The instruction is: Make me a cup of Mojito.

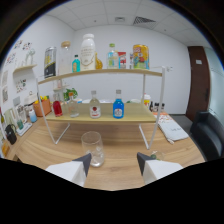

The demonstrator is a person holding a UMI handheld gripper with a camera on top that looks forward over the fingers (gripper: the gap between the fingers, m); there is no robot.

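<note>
Gripper view. Stood over a light wooden table (120, 172), planks running crosswise, in a white-walled room with a tiled ceiling, a ceiling vent (144, 20) and a dark door (199, 82) off to the right beyond the fingers. Held the gripper (115, 162) open, its two dark-tipped fingers (84, 162) spread well apart, pressing on nothing. Found one clear empty glass (93, 148) upright on the table just ahead of the left finger, slightly inside the gap, resting on its own base. Beyond the glass, faced a two-tier wire shelf (102, 73) with wooden boards.

On the lower board, counted four bottles beyond the fingers: a red bottle (57, 107), a clear one beside it, a red-labelled bottle (94, 105) and a blue bottle (118, 106) nearly straight ahead. On the upper board, made out a tall white bottle (88, 51), a small blue bottle (76, 64), a clear bottle with a green cap (112, 56), a yellow box (140, 56) and a dark tin (50, 62) at the left end.

Could not read any label. Small dark items near the right shelf leg too small to tell. Papers (172, 129) on the table to the right; a dark chair (209, 132) cut off past them. Lower finger bodies hidden in black.
</note>
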